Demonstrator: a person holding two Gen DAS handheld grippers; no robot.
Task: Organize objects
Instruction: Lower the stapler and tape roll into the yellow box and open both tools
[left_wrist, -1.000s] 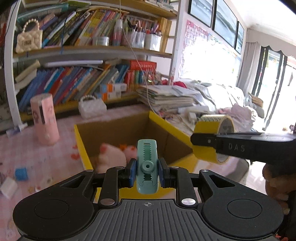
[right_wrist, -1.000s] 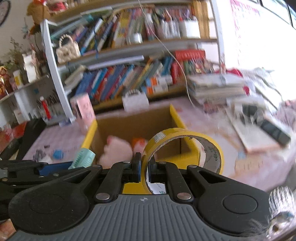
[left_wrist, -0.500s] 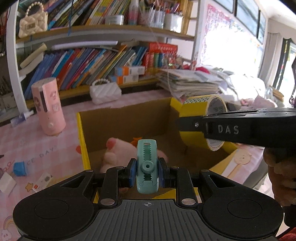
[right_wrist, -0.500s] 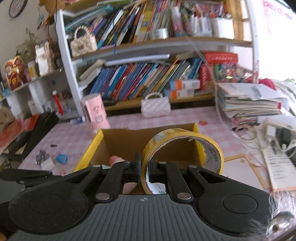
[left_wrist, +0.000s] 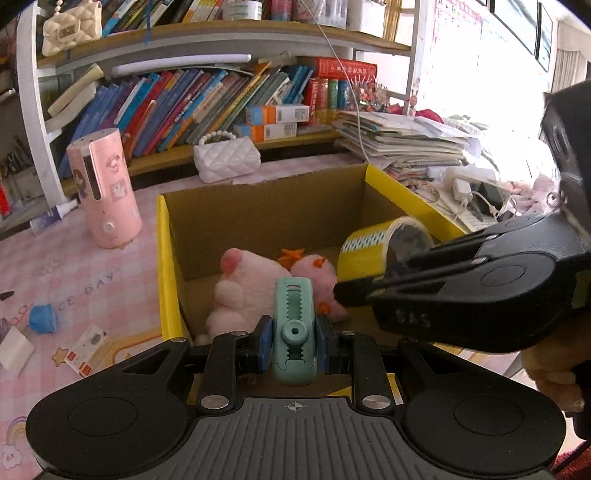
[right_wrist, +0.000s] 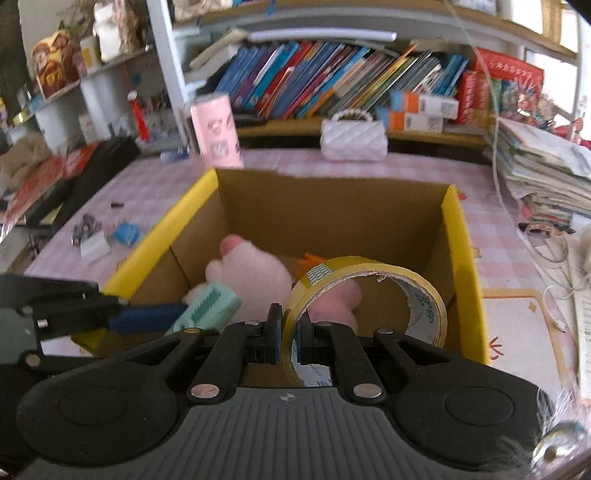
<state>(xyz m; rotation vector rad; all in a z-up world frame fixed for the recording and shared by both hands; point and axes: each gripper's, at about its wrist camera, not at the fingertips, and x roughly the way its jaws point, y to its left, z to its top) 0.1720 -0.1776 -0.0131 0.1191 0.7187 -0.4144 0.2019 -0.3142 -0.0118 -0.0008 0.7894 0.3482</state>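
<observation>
An open cardboard box with yellow rims (left_wrist: 168, 258) (right_wrist: 458, 240) stands on the pink table. Pink plush toys (left_wrist: 240, 288) (right_wrist: 251, 273) lie inside it. My left gripper (left_wrist: 294, 334) is shut on a mint-green toothed clip (left_wrist: 294, 328), held over the box's near edge; the clip also shows in the right wrist view (right_wrist: 207, 306). My right gripper (right_wrist: 290, 334) is shut on the wall of a yellow tape roll (right_wrist: 365, 295), held over the box's right side; the roll shows in the left wrist view (left_wrist: 380, 247) too.
A pink cylindrical appliance (left_wrist: 105, 188) and a white quilted purse (left_wrist: 225, 158) stand behind the box. A bookshelf (left_wrist: 221, 99) fills the back. Stacked papers (left_wrist: 402, 140) and cables lie right. A blue cap (left_wrist: 42, 319) and small cards (left_wrist: 88, 349) lie left.
Both grippers have come lower and closer over the box. The tape roll has dropped from above the right rim to inside the box opening. Both holds are unchanged.
</observation>
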